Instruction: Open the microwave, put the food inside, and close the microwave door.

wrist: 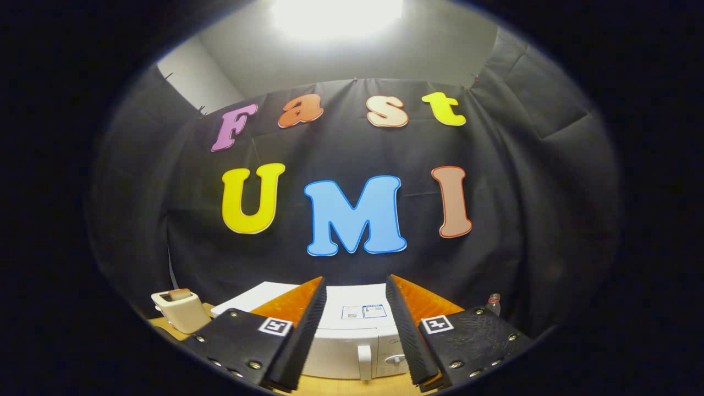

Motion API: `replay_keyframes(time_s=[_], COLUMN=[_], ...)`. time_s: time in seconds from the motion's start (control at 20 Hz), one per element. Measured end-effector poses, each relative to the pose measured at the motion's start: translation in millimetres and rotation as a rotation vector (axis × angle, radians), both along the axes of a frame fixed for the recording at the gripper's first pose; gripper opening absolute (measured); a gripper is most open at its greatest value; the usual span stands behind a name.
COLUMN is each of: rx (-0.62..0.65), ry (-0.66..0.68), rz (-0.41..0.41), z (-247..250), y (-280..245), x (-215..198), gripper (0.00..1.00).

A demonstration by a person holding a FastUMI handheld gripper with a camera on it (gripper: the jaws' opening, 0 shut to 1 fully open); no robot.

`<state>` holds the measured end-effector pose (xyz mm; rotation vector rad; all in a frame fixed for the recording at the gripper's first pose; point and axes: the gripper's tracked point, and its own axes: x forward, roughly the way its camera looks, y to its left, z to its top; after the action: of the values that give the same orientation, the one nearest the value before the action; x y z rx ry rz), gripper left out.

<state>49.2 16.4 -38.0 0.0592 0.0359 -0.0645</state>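
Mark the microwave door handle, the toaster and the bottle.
microwave door handle (364, 362), gripper view, middle of the upright white grip, between the open gripper (356, 335) fingers.
toaster (180, 311), gripper view, front face of its cream body.
bottle (494, 303), gripper view, neck just under the cap.

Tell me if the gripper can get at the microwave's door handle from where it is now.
Probably yes. The gripper is open, and the microwave stands beyond its fingers with the door shut. The handle shows in the gap between them, with nothing in front of it.
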Motion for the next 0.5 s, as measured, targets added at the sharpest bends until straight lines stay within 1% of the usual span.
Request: replay_keyframes(time_s=[0.05, 0.1, 0.15, 0.2, 0.3, 0.5], rx=[0.034, 0.05, 0.037, 0.014, -0.032, -0.097], ry=[0.007, 0.012, 0.008, -0.002, -0.018, 0.0], rz=[0.031, 0.072, 0.102, 0.098, 0.057, 0.095], z=[0, 0, 0, 3, 4, -7], y=[5, 12, 16, 11, 6, 28], x=[-2, -5, -4, -5, -4, 0], gripper=[0.74, 0.76, 0.82, 0.99, 0.99, 0.99])
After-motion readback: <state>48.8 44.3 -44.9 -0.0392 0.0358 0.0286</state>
